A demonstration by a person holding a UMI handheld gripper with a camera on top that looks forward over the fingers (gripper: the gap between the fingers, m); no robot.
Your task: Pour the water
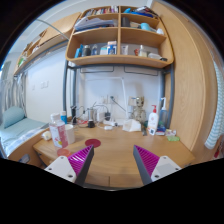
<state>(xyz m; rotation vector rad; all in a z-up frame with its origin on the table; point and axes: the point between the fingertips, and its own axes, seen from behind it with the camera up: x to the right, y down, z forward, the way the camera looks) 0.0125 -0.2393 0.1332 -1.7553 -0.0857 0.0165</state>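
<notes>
Two pink-padded fingers of the tool (109,166) stand wide apart with nothing between them, held above the wooden table (112,150). Taking the small dark red round dish (93,143) just ahead of the fingers as landmark: a pale pink carton (59,132) stands left of it, and a white bottle with a red cap (153,120) well to its right, near the wall. Which vessel holds the water I cannot tell. Approach the chosen one low and squarely, fingers kept spread until they flank it.
</notes>
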